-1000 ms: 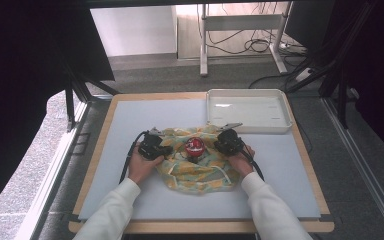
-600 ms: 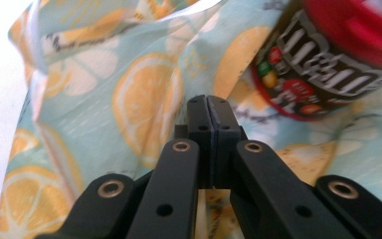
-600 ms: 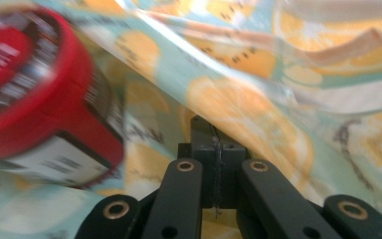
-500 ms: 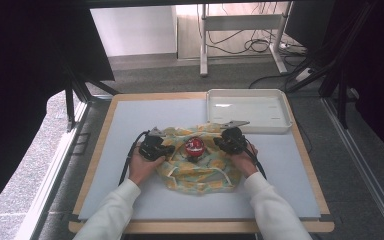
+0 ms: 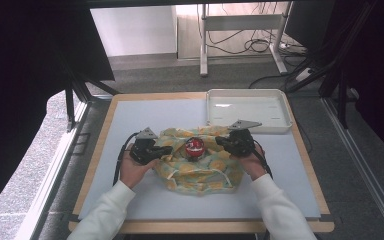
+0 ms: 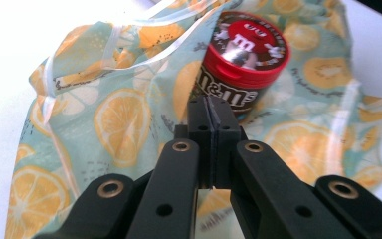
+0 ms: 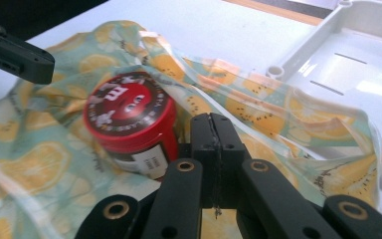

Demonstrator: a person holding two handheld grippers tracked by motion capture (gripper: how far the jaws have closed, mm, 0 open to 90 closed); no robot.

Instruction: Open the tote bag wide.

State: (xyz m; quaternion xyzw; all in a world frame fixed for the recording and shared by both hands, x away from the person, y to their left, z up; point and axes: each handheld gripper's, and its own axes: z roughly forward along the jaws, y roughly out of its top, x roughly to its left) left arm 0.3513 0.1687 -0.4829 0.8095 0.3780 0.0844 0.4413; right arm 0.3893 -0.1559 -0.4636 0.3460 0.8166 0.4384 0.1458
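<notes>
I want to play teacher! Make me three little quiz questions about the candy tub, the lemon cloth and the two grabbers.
1. True or false: the red-lidded candy tub stands in the white tray.
2. What is printed on the cloth? A) stars B) lemon slices C) stripes
3. Fill in: the left gripper and the right gripper each have jaws that are ____.

Key:
1. False; it sits on the cloth.
2. B
3. Shut, each pinching the cloth.
</notes>
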